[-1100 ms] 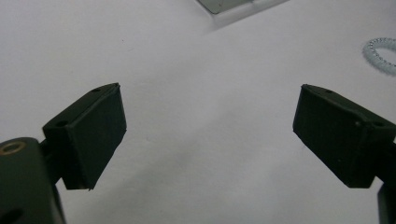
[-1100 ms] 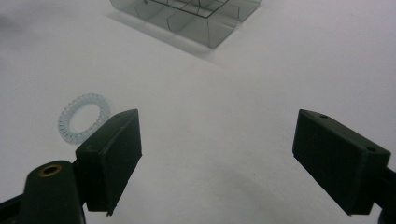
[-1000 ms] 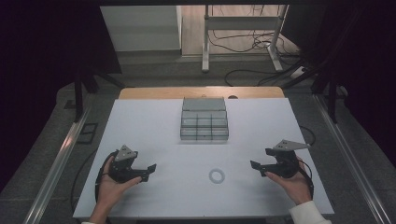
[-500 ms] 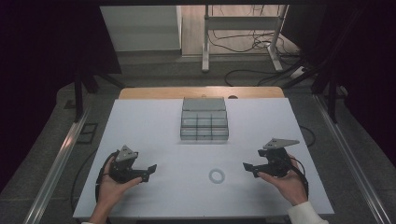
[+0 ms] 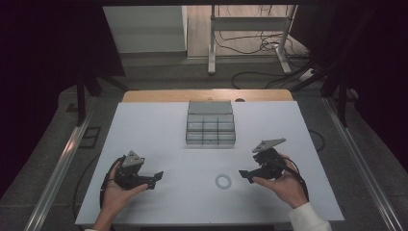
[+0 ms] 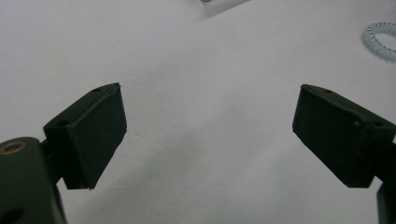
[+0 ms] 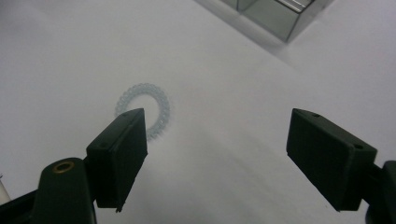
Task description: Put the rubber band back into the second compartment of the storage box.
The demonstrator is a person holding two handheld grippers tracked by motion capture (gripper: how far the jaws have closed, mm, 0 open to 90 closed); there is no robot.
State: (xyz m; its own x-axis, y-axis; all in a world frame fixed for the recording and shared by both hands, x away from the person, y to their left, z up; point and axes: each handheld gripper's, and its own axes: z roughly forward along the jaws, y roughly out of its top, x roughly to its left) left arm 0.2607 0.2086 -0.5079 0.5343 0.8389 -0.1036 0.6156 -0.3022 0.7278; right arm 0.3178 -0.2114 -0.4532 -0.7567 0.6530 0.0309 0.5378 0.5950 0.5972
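Matte white tabletop (image 5: 159,134), smooth, on a wood board. Clear spiral hair tie (image 5: 223,181), ring-shaped and ribbed, lay flat between both grippers, nearer the right gripper (image 5: 246,175). Right jaws stood wide with nothing between them, just closing slightly. Left gripper (image 5: 156,177) jaws wide, empty. Grey compartment box (image 5: 210,129) sat behind, well apart.

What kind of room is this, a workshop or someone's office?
Probably a lab recording station: a white table ringed by dark curtains, loose cables on the floor behind, and a person holding camera-bearing grippers.
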